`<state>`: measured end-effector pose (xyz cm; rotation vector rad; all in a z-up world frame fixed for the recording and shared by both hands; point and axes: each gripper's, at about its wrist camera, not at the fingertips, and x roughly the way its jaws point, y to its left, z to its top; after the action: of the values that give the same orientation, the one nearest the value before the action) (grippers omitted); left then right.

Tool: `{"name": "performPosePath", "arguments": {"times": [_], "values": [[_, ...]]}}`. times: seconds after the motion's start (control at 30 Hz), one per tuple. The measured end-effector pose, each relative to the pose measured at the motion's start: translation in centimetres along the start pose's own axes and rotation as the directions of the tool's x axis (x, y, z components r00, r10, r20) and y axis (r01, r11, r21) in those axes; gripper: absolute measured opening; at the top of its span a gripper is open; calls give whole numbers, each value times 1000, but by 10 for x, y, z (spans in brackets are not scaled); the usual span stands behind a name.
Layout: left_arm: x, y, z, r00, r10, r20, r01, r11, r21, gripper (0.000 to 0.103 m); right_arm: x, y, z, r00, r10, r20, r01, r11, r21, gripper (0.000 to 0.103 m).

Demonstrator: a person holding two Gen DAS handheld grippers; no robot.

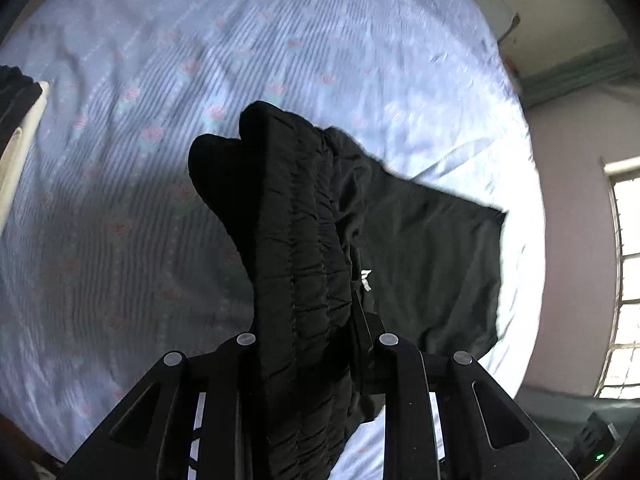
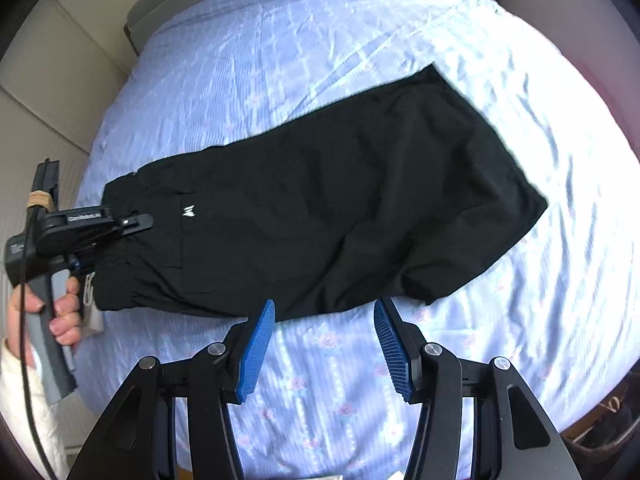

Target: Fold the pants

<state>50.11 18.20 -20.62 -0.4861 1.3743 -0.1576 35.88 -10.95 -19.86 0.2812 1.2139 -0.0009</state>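
Black pants (image 2: pixel 340 208) lie folded lengthwise across a light blue bed sheet (image 2: pixel 320 40), waistband at the left, leg ends at the right. My left gripper (image 2: pixel 132 224) is shut on the gathered elastic waistband (image 1: pixel 304 272), which fills the left wrist view and hides the fingers there. A small white logo (image 2: pixel 188 212) shows near the waist. My right gripper (image 2: pixel 324 316) is open and empty, its blue pads (image 2: pixel 258 354) just above the sheet at the near edge of the pants.
The bed sheet has pink flower print and wrinkles. A grey headboard or cushion (image 2: pixel 160 12) is at the far left edge. A window (image 1: pixel 628 280) and wall lie beyond the bed. A person's hand (image 2: pixel 64 312) holds the left gripper handle.
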Motion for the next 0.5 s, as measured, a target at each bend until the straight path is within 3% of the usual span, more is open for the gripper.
{"name": "performPosePath", "arguments": {"times": [0.07, 0.13, 0.27, 0.37, 0.43, 0.5], "values": [[-8, -15, -13, 997, 82, -10, -82, 996, 43, 25, -9, -10, 4, 1000, 16, 22, -16, 1000, -6, 53], [-9, -37, -28, 996, 90, -23, -89, 994, 56, 25, -18, -26, 8, 999, 22, 39, -23, 1000, 8, 53], [-19, -87, -40, 992, 123, 23, -124, 984, 125, 25, -32, -62, 13, 998, 26, 60, -29, 999, 38, 53], [-18, -122, -48, 994, 103, 26, -106, 984, 141, 25, -42, -95, 21, 997, 29, 68, -34, 997, 65, 53], [-13, -147, -51, 999, 44, 13, -46, 988, 145, 26, -49, -118, 29, 996, 50, 80, -58, 994, 89, 53], [-3, -175, -50, 998, 55, 1, -55, 986, 155, 26, -56, -136, 38, 993, 65, 103, -75, 992, 99, 53]]}}
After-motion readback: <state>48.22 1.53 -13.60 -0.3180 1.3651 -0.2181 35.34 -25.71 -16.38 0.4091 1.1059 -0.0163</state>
